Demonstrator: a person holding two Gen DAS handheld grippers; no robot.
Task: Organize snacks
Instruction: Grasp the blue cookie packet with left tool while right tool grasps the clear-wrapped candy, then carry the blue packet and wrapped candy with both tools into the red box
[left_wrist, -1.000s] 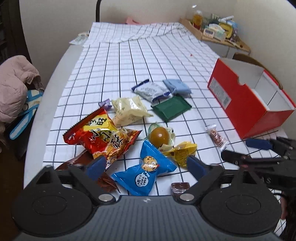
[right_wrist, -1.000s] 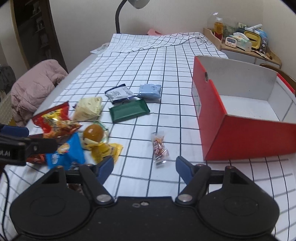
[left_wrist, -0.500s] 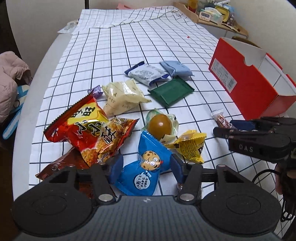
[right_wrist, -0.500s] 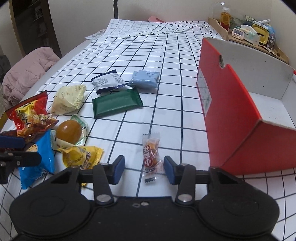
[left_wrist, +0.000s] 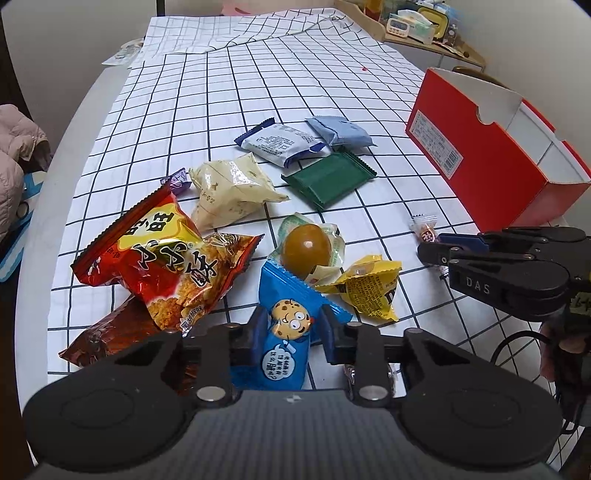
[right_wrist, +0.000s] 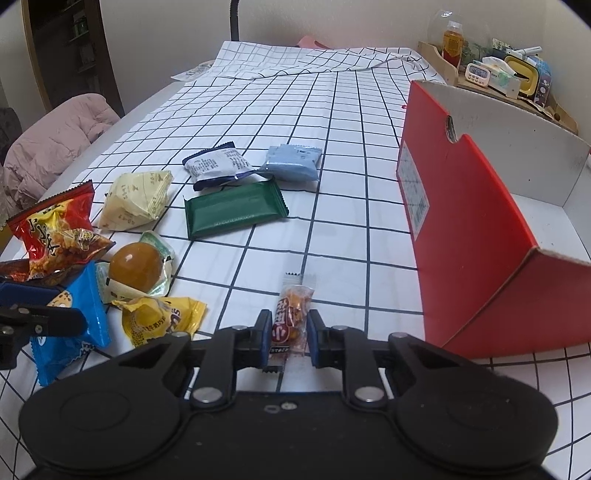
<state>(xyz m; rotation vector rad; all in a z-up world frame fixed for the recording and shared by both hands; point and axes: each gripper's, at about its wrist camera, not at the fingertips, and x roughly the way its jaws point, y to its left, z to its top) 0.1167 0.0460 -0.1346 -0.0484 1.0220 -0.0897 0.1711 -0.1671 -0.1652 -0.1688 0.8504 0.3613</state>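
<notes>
Between my left gripper's (left_wrist: 290, 328) matt black plastic arms sits a glossy blue foil packet (left_wrist: 288, 332). Left of it, a crinkled red bag (left_wrist: 166, 258) shines. My right gripper's (right_wrist: 289, 334) blue pads (right_wrist: 265, 338) look rubbery around a clear film candy wrapper (right_wrist: 291, 317). To its right, the red box (right_wrist: 469, 236) is matt cardboard. The checked tablecloth (right_wrist: 332, 122) looks like soft cloth.

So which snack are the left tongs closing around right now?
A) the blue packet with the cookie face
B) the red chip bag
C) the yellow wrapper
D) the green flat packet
A: the left tongs sit with a finger on each side of the blue cookie-face packet.
</notes>
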